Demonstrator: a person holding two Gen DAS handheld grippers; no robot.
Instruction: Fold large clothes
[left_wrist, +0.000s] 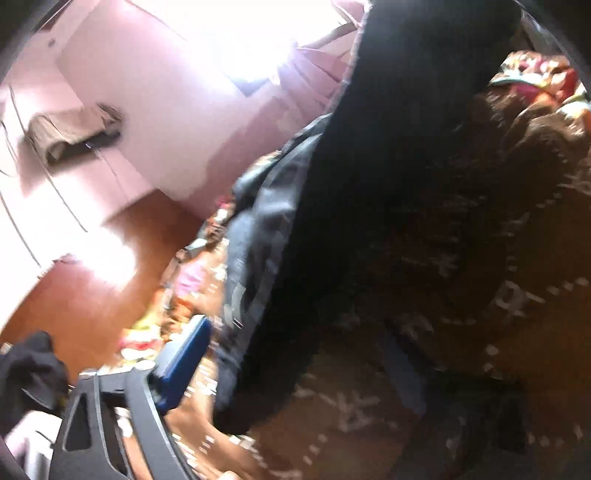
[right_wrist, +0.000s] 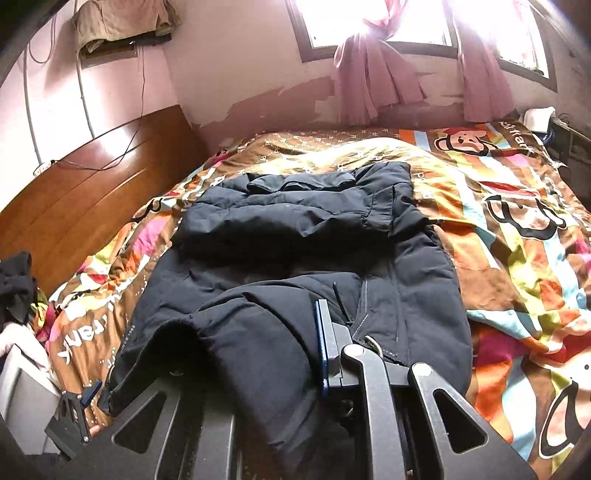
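Note:
A large dark navy padded jacket lies on the bed, its far part folded over. In the right wrist view a sleeve is draped over my right gripper; only the right finger with its blue pad shows, the left one is hidden under the cloth. My left gripper shows small at the lower left of that view, beside the jacket's near edge. In the blurred left wrist view the jacket hangs close in front; one blue-padded finger shows, the other is hidden.
The bed carries a bright cartoon-print quilt. A wooden headboard stands at the left. Dark clothes and a pale item lie at the left edge. Pink curtains hang at the windows behind.

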